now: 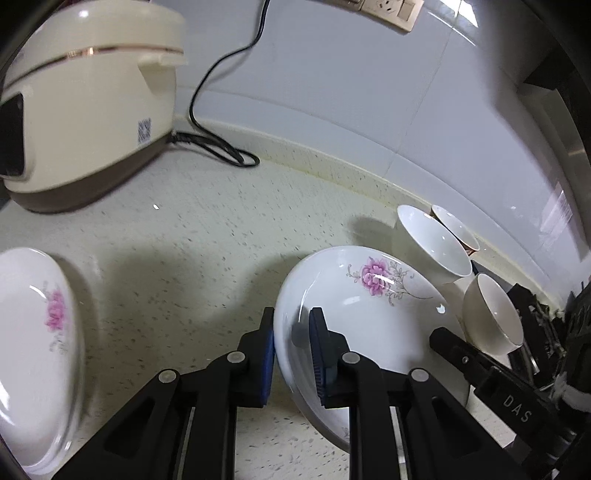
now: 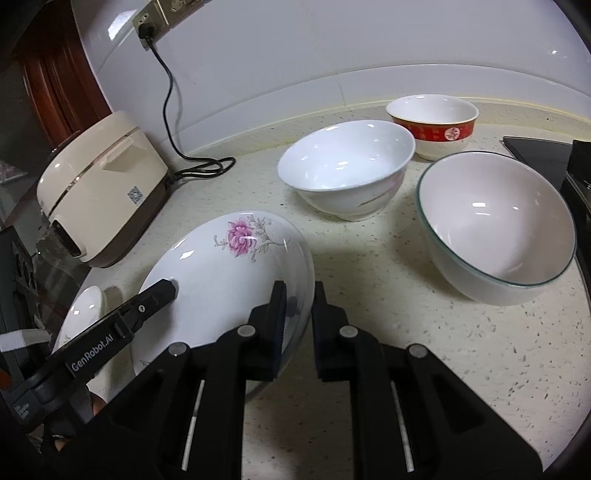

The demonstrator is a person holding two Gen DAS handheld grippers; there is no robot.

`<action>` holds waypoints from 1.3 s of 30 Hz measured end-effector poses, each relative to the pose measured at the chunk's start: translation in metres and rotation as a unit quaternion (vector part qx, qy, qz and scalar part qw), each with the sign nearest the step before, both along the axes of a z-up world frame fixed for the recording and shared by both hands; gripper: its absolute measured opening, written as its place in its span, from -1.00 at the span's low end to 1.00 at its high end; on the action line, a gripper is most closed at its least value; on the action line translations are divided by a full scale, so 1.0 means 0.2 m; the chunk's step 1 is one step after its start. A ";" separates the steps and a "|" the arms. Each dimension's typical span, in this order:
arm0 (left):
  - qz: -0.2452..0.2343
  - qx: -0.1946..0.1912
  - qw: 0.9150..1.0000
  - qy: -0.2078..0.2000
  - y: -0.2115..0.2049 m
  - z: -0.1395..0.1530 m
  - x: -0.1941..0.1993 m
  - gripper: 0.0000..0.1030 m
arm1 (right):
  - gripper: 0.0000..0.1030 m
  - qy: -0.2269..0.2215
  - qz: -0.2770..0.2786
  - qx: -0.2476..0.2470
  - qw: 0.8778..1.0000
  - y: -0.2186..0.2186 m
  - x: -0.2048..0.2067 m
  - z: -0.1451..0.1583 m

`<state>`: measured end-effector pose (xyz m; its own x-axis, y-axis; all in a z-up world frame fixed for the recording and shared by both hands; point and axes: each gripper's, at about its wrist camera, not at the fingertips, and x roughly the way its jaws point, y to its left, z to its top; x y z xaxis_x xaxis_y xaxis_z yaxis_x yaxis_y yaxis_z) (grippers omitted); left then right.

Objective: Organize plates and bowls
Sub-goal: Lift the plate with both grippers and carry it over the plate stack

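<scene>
A white plate with a pink flower [image 1: 369,325] [image 2: 229,280] is held slightly tilted over the counter, gripped at opposite rims. My left gripper [image 1: 293,350] is shut on its left rim, blue pads on either side of the edge. My right gripper [image 2: 300,317] is shut on its right rim. A second flowered plate [image 1: 37,350] [image 2: 83,310] lies on the counter further left. Beyond the held plate stand a plain white bowl [image 2: 347,173] [image 1: 432,243], a red-banded bowl [image 2: 432,125] [image 1: 458,225] and a green-rimmed bowl [image 2: 495,229] [image 1: 491,317].
A cream rice cooker [image 1: 85,110] [image 2: 103,184] stands at the back left, its black cord [image 1: 221,147] looping on the speckled counter [image 1: 184,258] up to a wall socket [image 2: 147,26]. A black cooktop [image 2: 535,155] borders the counter on the right.
</scene>
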<state>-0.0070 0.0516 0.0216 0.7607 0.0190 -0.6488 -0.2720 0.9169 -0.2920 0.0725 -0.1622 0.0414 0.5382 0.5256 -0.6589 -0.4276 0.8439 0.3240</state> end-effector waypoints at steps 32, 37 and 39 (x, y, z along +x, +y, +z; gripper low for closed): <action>0.073 0.013 0.995 -0.065 0.24 0.13 -0.42 -0.63 | -0.68 -0.072 0.131 0.093 0.984 0.23 -0.22 0.13; 0.083 0.013 0.994 -0.066 0.29 0.13 -0.48 -0.63 | -0.68 -0.062 0.143 0.109 0.982 0.30 -0.22 0.13; 0.089 0.013 0.994 -0.065 0.32 0.14 -0.49 -0.63 | -0.68 -0.062 0.149 0.108 0.981 0.34 -0.23 0.13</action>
<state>-0.1053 0.1149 0.0489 0.8210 0.1759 -0.5432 -0.3919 0.8655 -0.3120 0.0261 -0.0937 0.0682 0.4089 0.7921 -0.4532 -0.6919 0.5929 0.4120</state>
